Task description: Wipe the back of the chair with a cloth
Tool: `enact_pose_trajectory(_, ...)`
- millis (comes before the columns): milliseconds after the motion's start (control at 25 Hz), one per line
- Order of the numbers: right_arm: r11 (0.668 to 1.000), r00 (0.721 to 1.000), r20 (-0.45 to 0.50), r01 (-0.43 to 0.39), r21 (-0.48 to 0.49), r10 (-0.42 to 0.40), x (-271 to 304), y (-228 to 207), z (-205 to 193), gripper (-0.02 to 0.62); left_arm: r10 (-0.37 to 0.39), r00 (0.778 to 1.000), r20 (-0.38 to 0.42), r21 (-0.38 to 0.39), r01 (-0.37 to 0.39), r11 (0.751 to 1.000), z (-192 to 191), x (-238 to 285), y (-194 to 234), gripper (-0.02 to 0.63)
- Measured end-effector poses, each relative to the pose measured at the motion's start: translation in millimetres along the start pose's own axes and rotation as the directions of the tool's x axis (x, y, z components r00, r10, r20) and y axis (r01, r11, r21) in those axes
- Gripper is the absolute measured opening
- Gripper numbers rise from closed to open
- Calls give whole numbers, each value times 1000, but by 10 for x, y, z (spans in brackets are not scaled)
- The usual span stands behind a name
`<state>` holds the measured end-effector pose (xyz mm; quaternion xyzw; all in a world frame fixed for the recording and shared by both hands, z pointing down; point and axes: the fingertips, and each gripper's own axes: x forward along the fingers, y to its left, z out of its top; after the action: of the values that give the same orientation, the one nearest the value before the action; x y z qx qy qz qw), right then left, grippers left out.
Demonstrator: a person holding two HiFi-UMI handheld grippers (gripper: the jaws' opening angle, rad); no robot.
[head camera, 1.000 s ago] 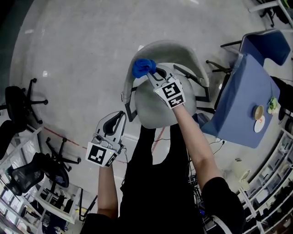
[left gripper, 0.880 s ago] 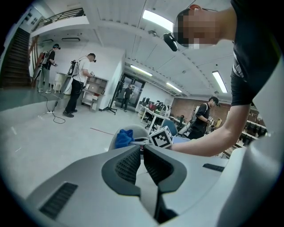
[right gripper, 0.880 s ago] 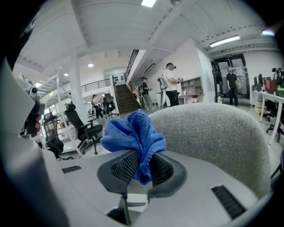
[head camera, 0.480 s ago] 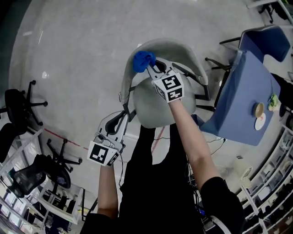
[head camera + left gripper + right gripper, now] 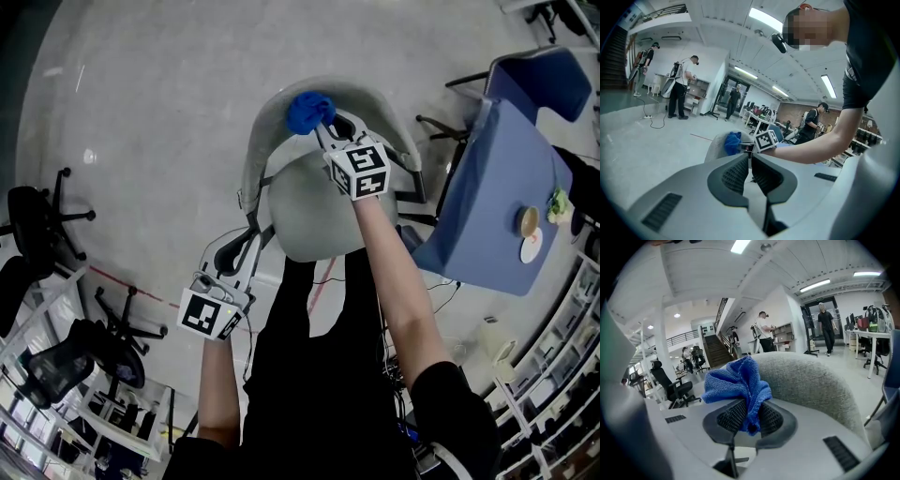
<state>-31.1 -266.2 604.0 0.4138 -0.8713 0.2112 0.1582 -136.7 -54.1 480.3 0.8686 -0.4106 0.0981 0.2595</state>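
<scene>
While the right gripper [image 5: 323,127] keeps its jaws clamped on a bunched blue terry cloth [image 5: 307,111], that cloth sits high on the top rim of the curved grey fabric-covered chair back [image 5: 386,108]. In the right gripper view the pads of this gripper [image 5: 749,416] pinch a lower fold of the cloth [image 5: 735,379], and the rest of it billows up against the woven grey backrest [image 5: 811,380] just beyond.

A second ago the blue bundle lay lower on the left part of that rim. It has since slid up the curve toward the middle, the arm reaching further over the pale grey seat [image 5: 314,211]. That reads as a wiping stroke under way along the top edge, with the right half of the rim probably not yet covered.

The left gripper [image 5: 250,234] has stayed low beside the chair's left edge, away from the work. Its own view shows the jaws [image 5: 750,164] pressed together with nothing between them.

Whether the cloth truly presses on the fabric is hard to say, since the bundle itself covers the line of contact in both views. The rear face of the backrest is turned away from the head camera. The chair's legs are mostly hidden under the seat and the person's arms. From the left gripper's camera only a sliver of the chair shows above its jaws.
</scene>
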Motion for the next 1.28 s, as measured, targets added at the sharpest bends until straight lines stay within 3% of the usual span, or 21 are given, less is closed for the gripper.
enact_pose_trajectory(600, 991, 994, -5, 112, 75, -112, -249, -563, -163, 80, 1, 1000, -6, -6, -1, 1000, -60, 46, -61, 40)
enact_pose_trajectory(1040, 955, 973, -15, 227, 188, -229, -467, -950, -495, 81, 19, 1000, -6, -15, -19, 1000, -132, -18, -70, 40)
enact_pose_trajectory(1120, 957, 971, -40, 239, 163, -236, -455, -969, -576, 81, 27, 1000, -7, -17, -27, 999, -162, -47, -52, 40)
enact_pose_trajectory(1280, 973, 967, -109, 228, -16, -229, -340, -911, -670, 81, 37, 999, -8, -22, -37, 999, -209, -77, -54, 40)
